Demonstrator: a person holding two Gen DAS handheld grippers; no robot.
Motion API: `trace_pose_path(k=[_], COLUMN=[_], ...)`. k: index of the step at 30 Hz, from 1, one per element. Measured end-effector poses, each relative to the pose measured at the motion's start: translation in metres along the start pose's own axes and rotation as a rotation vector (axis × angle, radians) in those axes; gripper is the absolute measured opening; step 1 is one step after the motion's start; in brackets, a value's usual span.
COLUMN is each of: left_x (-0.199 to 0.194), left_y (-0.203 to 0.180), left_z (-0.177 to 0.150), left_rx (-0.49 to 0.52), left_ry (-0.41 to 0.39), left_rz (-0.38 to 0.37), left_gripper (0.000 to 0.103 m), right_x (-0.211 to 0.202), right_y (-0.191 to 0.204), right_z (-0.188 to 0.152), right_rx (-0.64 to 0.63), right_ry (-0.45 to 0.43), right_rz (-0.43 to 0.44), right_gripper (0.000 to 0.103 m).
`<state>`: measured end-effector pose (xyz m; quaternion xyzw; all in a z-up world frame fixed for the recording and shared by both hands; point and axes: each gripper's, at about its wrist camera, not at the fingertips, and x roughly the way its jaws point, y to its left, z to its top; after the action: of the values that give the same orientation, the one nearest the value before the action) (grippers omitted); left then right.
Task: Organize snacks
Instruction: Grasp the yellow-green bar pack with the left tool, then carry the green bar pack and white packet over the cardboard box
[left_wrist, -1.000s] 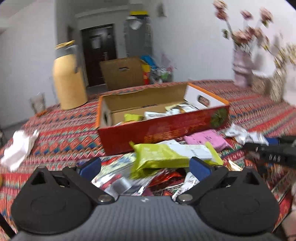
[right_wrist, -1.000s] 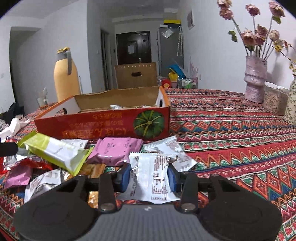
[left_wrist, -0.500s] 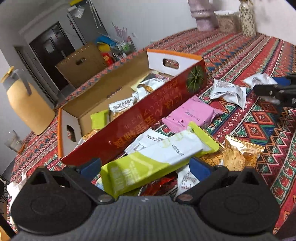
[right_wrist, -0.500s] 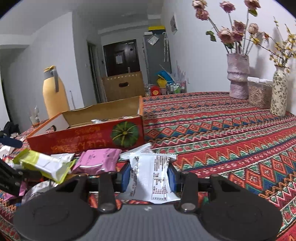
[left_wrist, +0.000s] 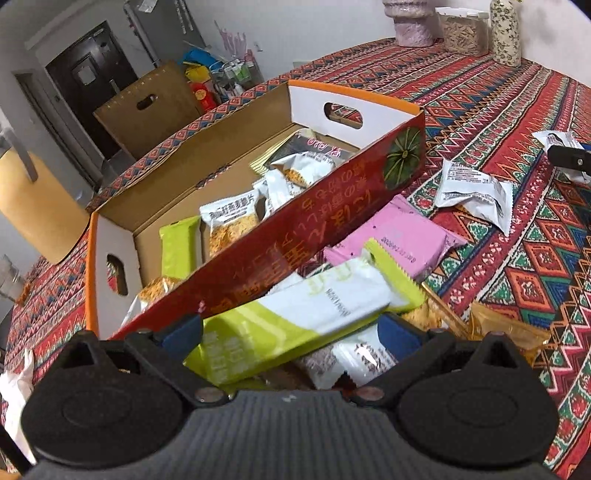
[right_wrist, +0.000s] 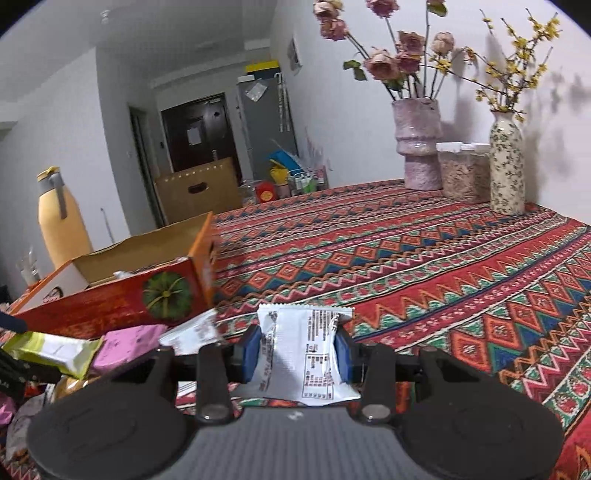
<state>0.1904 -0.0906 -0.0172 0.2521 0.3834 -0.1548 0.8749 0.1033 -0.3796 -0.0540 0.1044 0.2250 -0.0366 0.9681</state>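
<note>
Right gripper (right_wrist: 300, 353): jaws pinching a white packet (right_wrist: 308, 356), held clear of the table (right_wrist: 424, 266). Left gripper (left_wrist: 291, 334): jaws spread, with a green bar (left_wrist: 295, 317) lying between them; no pad contact evident, bar seemingly resting on the loose pile. Just beyond, still outside the box (left_wrist: 258, 254): a pink packet (left_wrist: 395, 236), an orange packet (left_wrist: 509, 332) and another white packet (left_wrist: 476, 192), all on the table near the box's red front wall. Inside the box: several packets already deposited, among them a second green bar (left_wrist: 179, 247) and some white-and-orange ones. Far end of the table: vases (right_wrist: 421, 144) and a jar (right_wrist: 463, 171), not part of the job. Assessment: task partly complete. Remaining: held packet to go in, then green bar and loose pile.
</note>
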Motion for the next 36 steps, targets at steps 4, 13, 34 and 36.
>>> trace_pose_path(k=[4, 13, 34, 36], left_x=[0.007, 0.01, -0.064, -0.073], left_y=[-0.003, -0.012, -0.015, -0.01], left_z=[0.007, 0.011, 0.008, 0.008], left_rx=[0.05, 0.1, 0.022, -0.021], left_ry=[0.0, 0.004, -0.238, -0.274], left_rz=[-0.006, -0.077, 0.053, 0.066], left_gripper=[0.103, 0.046, 0.02, 0.02], right_x=[0.004, 0.007, -0.003, -0.006], right_y=[-0.006, -0.013, 0.007, 0.014], right_z=[0.001, 0.0, 0.004, 0.006], right_rx=[0.008, 0.029, -0.002, -0.013], right_ry=[-0.003, -0.001, -0.02, -0.024], right_rz=[-0.005, -0.003, 0.03, 0.039], right_gripper=[0.041, 0.041, 0.041, 0.041])
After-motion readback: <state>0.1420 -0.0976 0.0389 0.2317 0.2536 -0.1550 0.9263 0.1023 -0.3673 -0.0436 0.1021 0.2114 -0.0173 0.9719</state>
